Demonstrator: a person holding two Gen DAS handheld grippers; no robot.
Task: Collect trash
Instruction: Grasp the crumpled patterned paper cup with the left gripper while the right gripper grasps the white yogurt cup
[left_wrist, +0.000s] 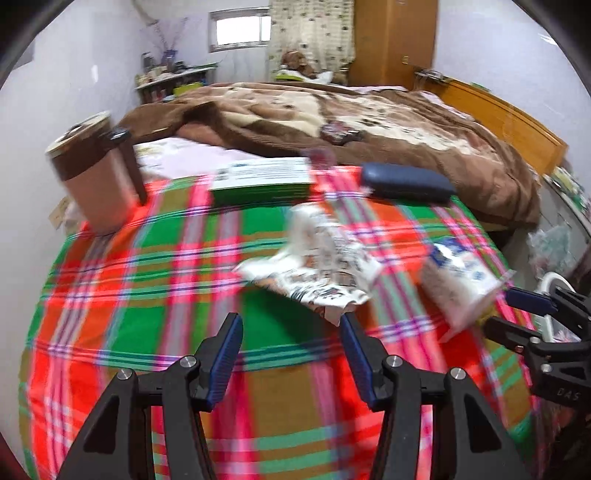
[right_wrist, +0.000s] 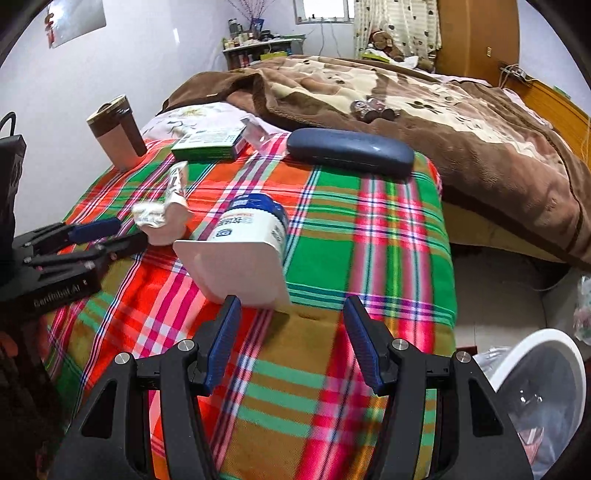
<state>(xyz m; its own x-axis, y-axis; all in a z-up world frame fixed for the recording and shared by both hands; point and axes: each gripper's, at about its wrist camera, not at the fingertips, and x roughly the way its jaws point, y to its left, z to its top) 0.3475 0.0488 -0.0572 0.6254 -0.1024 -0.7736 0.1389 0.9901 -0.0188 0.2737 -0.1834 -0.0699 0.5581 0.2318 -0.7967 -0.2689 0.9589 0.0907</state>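
Trash lies scattered on the plaid-covered worktop (left_wrist: 147, 280): a crumpled wrapper (left_wrist: 321, 258) and a white-and-blue carton (left_wrist: 458, 284) tipped on its side. Seen from the left wrist, the left tongs (left_wrist: 291, 354) stand partly open with nothing between the pads, and the crumpled wrapper sits just ahead of them and a touch to the right, its ragged near edge almost level with the right pad; it spreads crosswise to the line the tongs point along. The carton lies further right, close to the right tongs (left_wrist: 513, 314), which come in from that edge of the view. From the right wrist, the right tongs (right_wrist: 291, 328) are wide apart and empty, and the carton (right_wrist: 243, 254) lies right in front of them, slightly left of centre, its flat white end facing the tongs and nearly touching the left pad, its long axis running away toward the far side of the worktop. The wrapper (right_wrist: 166, 214) is off to the left, just beside the left tongs (right_wrist: 110, 236). A white bin (right_wrist: 539, 391) stands low on the right, beside the worktop. To my eye each pair of tongs is nearer its own piece: left to the wrapper, right to the carton, and the carton will want a grip across its width.
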